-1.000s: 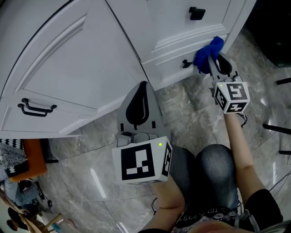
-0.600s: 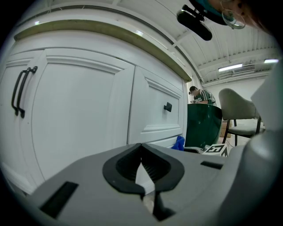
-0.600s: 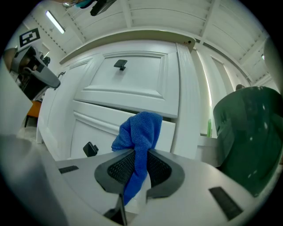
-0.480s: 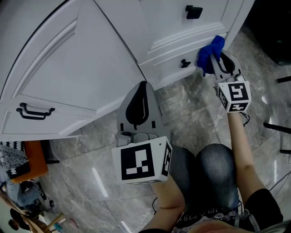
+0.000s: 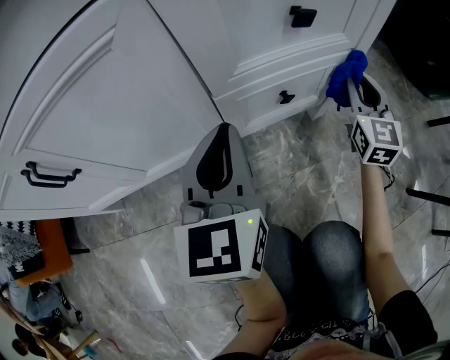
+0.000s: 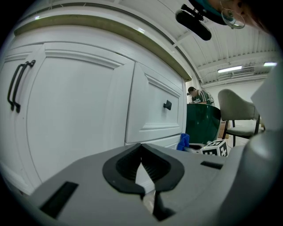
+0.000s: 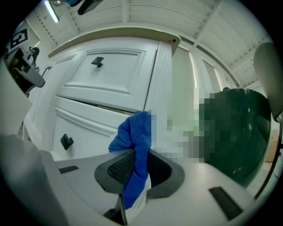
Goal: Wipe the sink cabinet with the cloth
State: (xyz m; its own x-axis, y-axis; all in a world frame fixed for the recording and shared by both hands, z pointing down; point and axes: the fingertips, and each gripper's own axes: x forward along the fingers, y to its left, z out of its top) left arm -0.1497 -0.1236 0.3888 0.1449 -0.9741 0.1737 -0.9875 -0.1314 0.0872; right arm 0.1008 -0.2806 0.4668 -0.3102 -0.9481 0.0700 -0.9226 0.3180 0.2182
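Note:
The white sink cabinet [image 5: 140,91] fills the upper head view, with panelled doors and drawers. My right gripper [image 5: 349,90] is shut on a blue cloth [image 5: 346,72] and presses it against the cabinet's lower right corner, by the bottom drawer [image 5: 281,91]. In the right gripper view the blue cloth [image 7: 136,150] hangs pinched between the jaws in front of the cabinet's corner post [image 7: 159,92]. My left gripper [image 5: 221,133] points at the big door panel, shut on nothing; its jaws [image 6: 142,162] meet in the left gripper view.
Black handles sit on the left door [image 5: 49,172], the upper drawer [image 5: 303,15] and the bottom drawer [image 5: 285,97]. The floor is grey marble tile [image 5: 302,176]. A dark green bin [image 7: 239,132] stands right of the cabinet. Clutter lies at the lower left [image 5: 28,267].
My right gripper has slid the blue cloth to the right along the lower cabinet front, from beside the bottom drawer knob to the corner. The left gripper has stayed in place.

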